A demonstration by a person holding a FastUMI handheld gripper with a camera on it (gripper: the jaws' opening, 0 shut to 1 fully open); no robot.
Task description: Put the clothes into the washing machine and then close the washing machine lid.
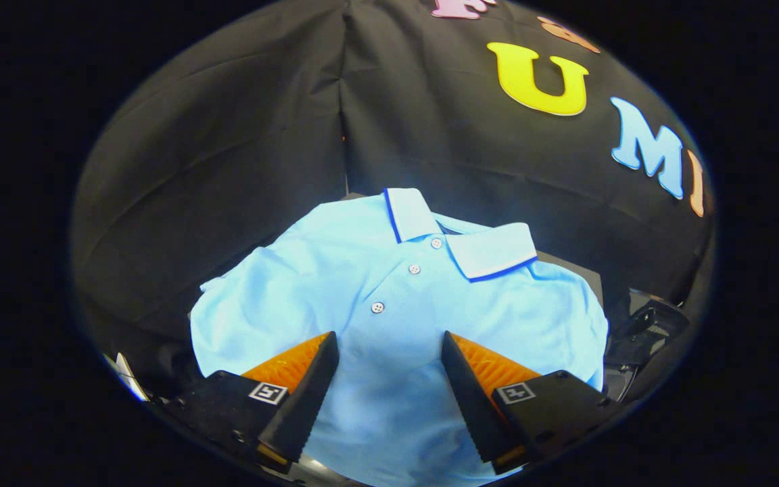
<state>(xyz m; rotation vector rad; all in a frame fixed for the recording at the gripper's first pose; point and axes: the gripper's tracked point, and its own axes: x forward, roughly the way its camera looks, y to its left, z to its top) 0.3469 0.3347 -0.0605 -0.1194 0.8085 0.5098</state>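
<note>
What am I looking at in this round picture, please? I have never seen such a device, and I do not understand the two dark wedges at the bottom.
This picture comes from a small camera mounted on a hand-held tool, looking forward along it. A person carries the tool; there is no robot arm. The two wedges are the fingers of its claw, which can pinch things. Now they stand apart, so the claw is open and holds nothing. Between and beyond the fingers lies a light blue short-sleeved polo shirt with a white collar edged in dark blue and three small buttons. It is spread flat, front side up, the collar farthest from the claw. Behind it hangs the black cloth wall of the booth. The shirt is the clothing meant for the washing machine.
</note>
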